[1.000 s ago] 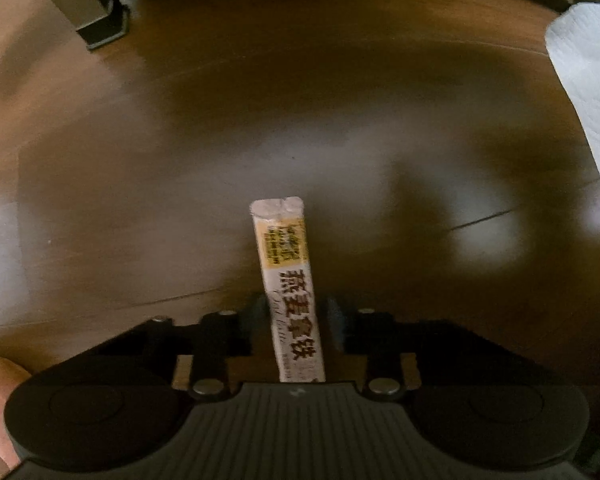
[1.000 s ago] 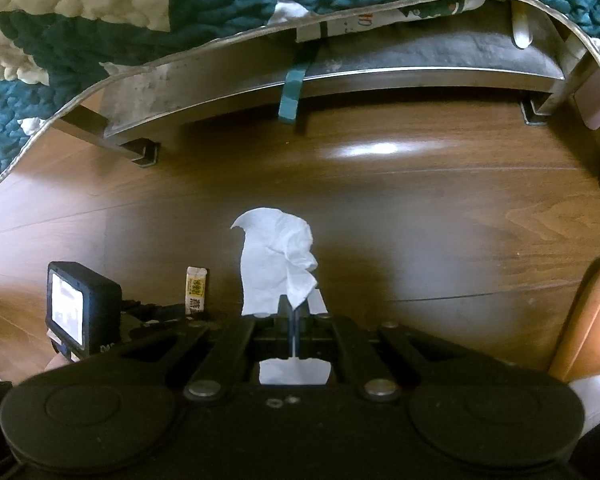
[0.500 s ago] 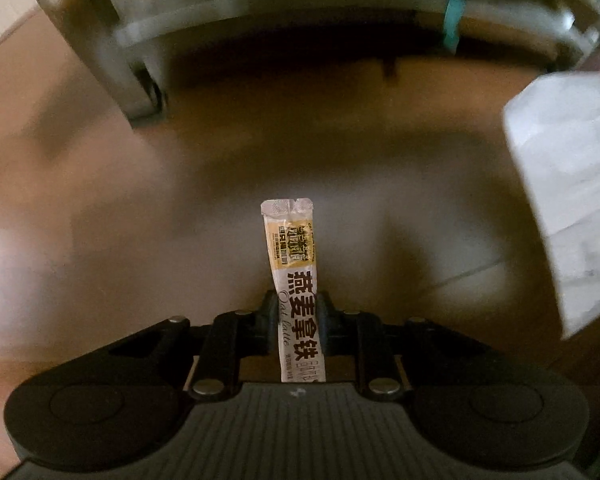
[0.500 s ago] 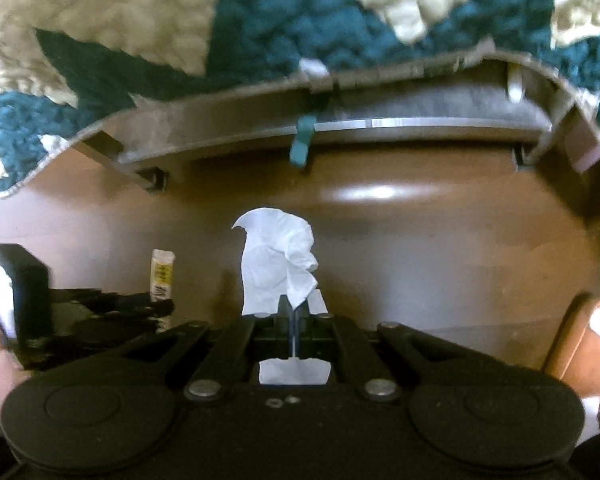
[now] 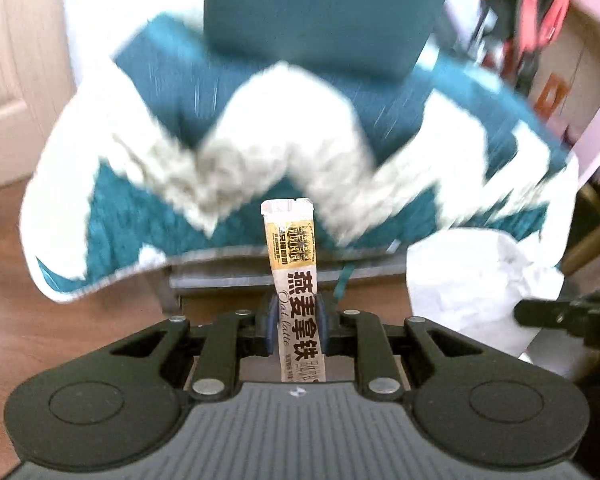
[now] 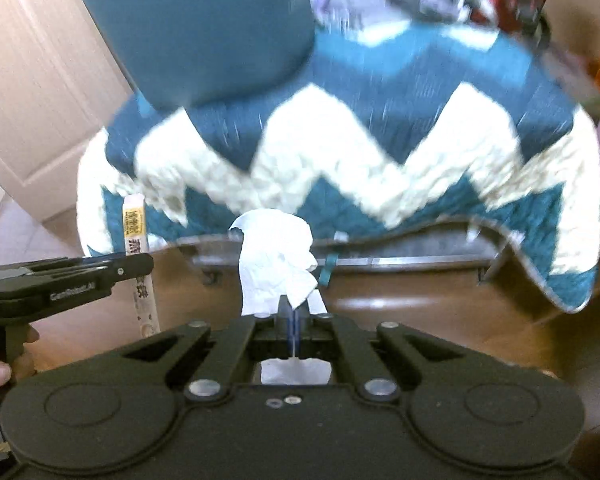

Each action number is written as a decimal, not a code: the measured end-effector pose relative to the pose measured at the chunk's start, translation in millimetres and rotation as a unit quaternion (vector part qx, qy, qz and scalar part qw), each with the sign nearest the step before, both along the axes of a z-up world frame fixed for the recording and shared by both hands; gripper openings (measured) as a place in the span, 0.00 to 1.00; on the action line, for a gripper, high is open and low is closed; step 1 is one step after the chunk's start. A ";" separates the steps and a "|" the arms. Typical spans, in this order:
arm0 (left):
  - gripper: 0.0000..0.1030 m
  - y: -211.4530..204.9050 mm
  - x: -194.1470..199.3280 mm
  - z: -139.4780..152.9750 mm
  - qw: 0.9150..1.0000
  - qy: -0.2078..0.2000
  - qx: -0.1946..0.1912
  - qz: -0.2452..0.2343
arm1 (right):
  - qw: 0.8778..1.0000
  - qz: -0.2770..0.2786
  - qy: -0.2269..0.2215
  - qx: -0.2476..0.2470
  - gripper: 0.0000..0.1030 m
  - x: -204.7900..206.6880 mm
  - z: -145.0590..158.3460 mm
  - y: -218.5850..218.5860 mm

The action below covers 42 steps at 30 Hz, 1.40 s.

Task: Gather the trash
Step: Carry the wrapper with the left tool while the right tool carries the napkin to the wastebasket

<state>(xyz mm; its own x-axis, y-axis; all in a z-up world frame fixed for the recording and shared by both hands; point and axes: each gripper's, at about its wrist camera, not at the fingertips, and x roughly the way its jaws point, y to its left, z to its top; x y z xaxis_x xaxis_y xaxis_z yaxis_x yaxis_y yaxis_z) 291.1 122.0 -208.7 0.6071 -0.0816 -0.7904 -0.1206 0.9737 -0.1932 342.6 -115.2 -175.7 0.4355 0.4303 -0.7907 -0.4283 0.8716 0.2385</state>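
Wooden floor (image 6: 420,308) runs under a chair draped in a teal-and-cream zigzag blanket (image 5: 260,152), before which the left tool (image 5: 296,320) pinches an upright oat-latte sachet (image 5: 296,264) and the right tool (image 6: 294,320) clamps crumpled white tissue (image 6: 274,256).

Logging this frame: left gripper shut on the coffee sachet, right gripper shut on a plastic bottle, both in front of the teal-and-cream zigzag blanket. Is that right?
One slip: the right gripper holds no bottle. Its jaws are shut on a crumpled white tissue, as the right wrist view shows. The rest stands: the left gripper is shut on the coffee sachet, with the zigzag blanket behind both.
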 end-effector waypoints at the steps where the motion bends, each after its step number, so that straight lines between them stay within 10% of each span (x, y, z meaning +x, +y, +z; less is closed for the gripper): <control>1: 0.19 -4.5 -1.9 12.1 1.000 -0.010 -0.002 0.002 | 1.000 0.001 -0.010 0.002 0.00 -4.3 12.0 -3.4; 24: 0.19 -61.6 -40.6 267.6 0.973 -0.225 0.047 0.006 | 0.962 0.016 -0.268 0.050 0.00 -25.2 270.5 -31.9; 42: 0.19 -3.5 75.9 376.7 0.952 -0.294 0.080 0.030 | 0.940 -0.010 -0.338 0.037 0.00 92.2 346.1 47.4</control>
<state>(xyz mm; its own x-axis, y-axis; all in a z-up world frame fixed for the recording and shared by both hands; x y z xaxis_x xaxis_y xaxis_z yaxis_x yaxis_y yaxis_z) 366.9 118.5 168.0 0.9486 0.0592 -0.3110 -0.0928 0.9912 -0.0943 434.8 -67.9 170.4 0.8370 0.4589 -0.2982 -0.4867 0.8733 -0.0222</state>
